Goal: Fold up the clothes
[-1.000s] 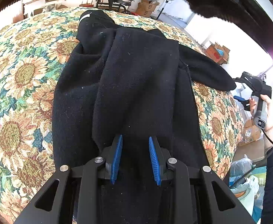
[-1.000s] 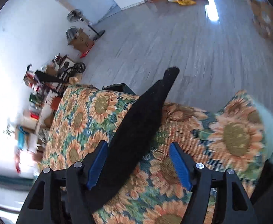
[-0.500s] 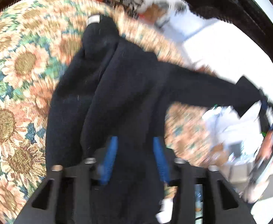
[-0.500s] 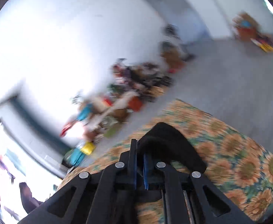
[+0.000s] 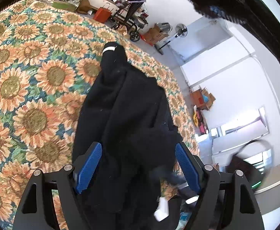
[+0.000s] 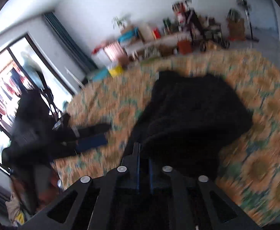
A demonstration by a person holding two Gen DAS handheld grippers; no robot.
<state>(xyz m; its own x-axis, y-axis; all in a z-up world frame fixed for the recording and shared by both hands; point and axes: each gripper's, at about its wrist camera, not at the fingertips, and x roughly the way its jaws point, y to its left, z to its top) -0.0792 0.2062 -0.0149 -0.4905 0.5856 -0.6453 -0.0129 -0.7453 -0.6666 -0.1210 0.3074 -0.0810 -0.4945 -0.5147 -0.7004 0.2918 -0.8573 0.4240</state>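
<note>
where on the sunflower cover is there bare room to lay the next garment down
The widest bare stretch of sunflower cover runs left of the black garment, back to the cluttered shelf. Only a narrow strip borders its right side. Nearest the left gripper it is crowded.

Your left tongs (image 5: 138, 164) stand wide open, blue pads at 9 and 3 o'clock. Your right tongs (image 6: 143, 164) are pinched nearly closed on black cloth (image 6: 193, 115).

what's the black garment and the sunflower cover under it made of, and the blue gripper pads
Black garment: soft matte knit or fleece, probably; lint specks cling to it. Sunflower cover: woven tapestry-like cloth, ribbed weave visible. Blue pads: ridged rubber or plastic, likely.
</note>
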